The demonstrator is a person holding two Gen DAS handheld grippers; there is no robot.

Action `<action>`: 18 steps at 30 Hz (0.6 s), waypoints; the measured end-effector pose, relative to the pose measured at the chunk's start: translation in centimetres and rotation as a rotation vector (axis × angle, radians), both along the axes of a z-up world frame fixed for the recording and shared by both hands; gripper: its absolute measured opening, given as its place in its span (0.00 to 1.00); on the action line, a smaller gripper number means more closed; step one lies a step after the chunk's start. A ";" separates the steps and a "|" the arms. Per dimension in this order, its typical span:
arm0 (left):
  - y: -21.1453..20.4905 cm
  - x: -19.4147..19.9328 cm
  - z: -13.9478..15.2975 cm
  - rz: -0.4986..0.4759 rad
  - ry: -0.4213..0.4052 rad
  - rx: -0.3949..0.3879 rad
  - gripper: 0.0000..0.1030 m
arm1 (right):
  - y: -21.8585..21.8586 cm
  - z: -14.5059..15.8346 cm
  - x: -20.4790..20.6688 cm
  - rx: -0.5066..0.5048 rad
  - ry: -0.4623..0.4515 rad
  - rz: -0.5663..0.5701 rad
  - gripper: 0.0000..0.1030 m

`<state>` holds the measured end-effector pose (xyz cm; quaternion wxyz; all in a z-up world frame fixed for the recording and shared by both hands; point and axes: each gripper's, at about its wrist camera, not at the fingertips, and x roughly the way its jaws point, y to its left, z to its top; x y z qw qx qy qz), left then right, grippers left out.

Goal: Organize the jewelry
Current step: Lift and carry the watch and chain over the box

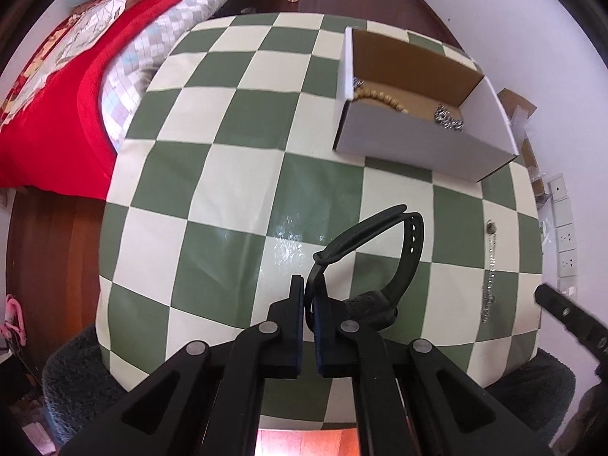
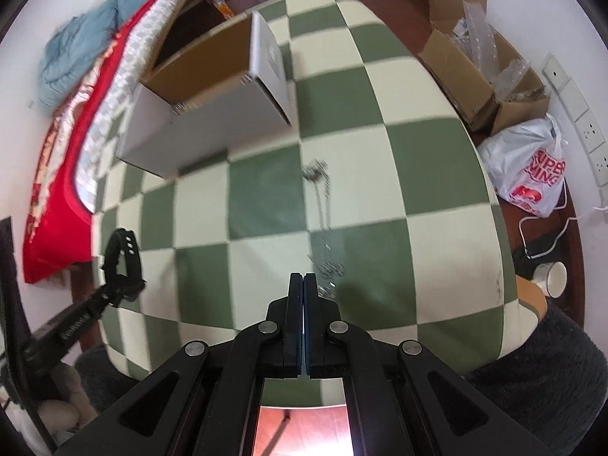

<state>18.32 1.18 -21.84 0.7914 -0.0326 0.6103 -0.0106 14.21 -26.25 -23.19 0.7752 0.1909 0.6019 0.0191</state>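
Left wrist view: my left gripper [image 1: 309, 296] pinches black watch strap [image 1: 380, 250], lifted above table; box [image 1: 418, 144] lies far-right. Right gripper [image 2: 304, 285] closed, empty; silver chain [image 2: 323, 220] just ahead, long axis near-to-far, nearer my right hand.

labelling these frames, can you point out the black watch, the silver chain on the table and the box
black watch [image 1: 412, 245]: left wrist view, on the holed strap.
silver chain [image 2: 323, 205]: right wrist view, mid-length of the strand lying on the tablecloth.
box [image 1: 418, 148]: left wrist view, on its grey front wall.
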 end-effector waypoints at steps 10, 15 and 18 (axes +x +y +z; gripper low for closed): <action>-1.5 0.7 0.1 -0.023 -0.004 0.032 0.02 | -0.1 5.6 1.8 0.019 -0.096 0.000 0.00; -2.7 0.4 -3.7 -0.050 0.086 0.045 0.02 | 0.2 -1.1 2.7 -0.076 0.103 0.060 0.14; -3.1 0.2 -5.0 -0.055 0.112 0.045 0.02 | 0.6 -3.4 2.7 -0.126 0.143 0.075 0.32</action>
